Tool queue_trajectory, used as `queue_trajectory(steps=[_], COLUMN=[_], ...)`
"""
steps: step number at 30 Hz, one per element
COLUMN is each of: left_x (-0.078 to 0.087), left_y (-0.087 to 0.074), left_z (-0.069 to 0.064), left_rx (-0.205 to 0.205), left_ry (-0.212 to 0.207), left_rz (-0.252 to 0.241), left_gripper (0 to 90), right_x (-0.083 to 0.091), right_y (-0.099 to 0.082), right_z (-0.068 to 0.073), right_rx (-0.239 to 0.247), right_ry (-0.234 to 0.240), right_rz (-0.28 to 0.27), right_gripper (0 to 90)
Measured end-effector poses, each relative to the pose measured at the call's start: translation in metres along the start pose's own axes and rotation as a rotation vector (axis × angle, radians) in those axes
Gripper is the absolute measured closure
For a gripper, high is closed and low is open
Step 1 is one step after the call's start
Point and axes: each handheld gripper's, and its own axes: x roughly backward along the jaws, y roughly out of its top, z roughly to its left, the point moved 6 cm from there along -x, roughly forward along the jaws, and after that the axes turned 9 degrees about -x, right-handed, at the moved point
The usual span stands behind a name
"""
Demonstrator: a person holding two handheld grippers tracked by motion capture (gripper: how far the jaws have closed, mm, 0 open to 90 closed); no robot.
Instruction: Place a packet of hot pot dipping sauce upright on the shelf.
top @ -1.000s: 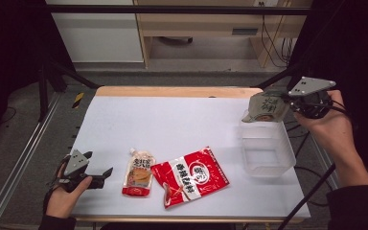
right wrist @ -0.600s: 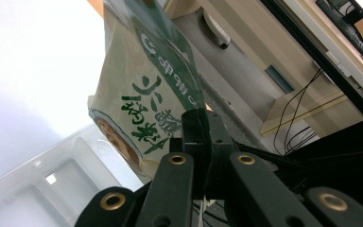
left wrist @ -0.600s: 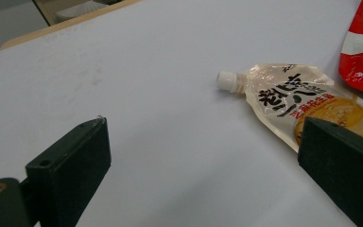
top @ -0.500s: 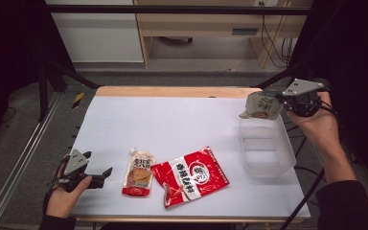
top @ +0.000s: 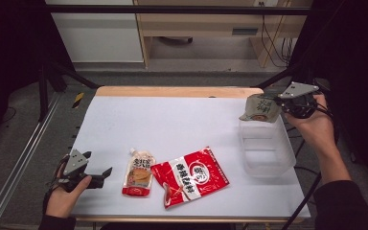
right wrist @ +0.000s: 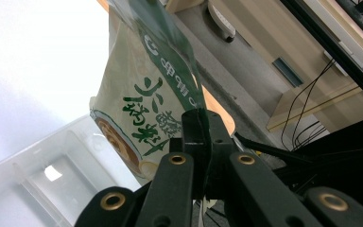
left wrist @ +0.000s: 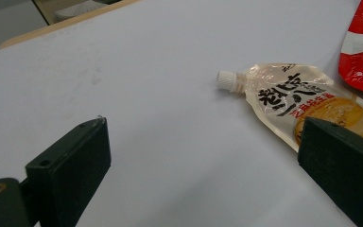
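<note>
Green-printed and pale, the sauce pouch [top: 260,108] hangs pinched by its edge in the closed jaws of the right gripper [top: 283,104], above the far rim of the clear plastic bin [top: 266,160] by the desk's right edge. The left gripper [top: 106,173], jaws wide apart and holding nothing, rests near the front left corner, beside the spouted pouch [top: 139,172] and red packet [top: 189,175].

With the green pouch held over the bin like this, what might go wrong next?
1. The right gripper pinches the green pouch by one edge, so it may swing or slip before release.
2. The pouch hangs over the far rim of the clear bin, not its middle; dropped now, it might catch the rim or land outside.
3. The left gripper, jaws open, sits close to the spouted pouch and might nudge it.
</note>
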Motion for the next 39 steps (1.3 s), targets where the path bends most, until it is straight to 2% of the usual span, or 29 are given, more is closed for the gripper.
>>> queue_trajectory(steps=[11, 32, 39], left_x=[0.0, -0.001, -0.001], left_y=[0.0, 0.0, 0.0], left_z=[-0.001, -0.002, -0.002], left_rx=[-0.003, -0.005, -0.002], left_ry=[-0.003, -0.013, -0.014], left_rz=[0.001, 0.003, 0.003], left_gripper=[3.3, 3.1, 3.1], right_x=[-0.004, -0.023, -0.03], right_y=[-0.006, -0.024, -0.029], right_z=[-0.002, 0.006, 0.009], right_rx=[-0.005, -0.015, -0.041], right_ry=[0.005, 0.046, 0.061], right_rz=[0.019, 0.085, 0.121], right_gripper=[90.0, 90.0, 90.0])
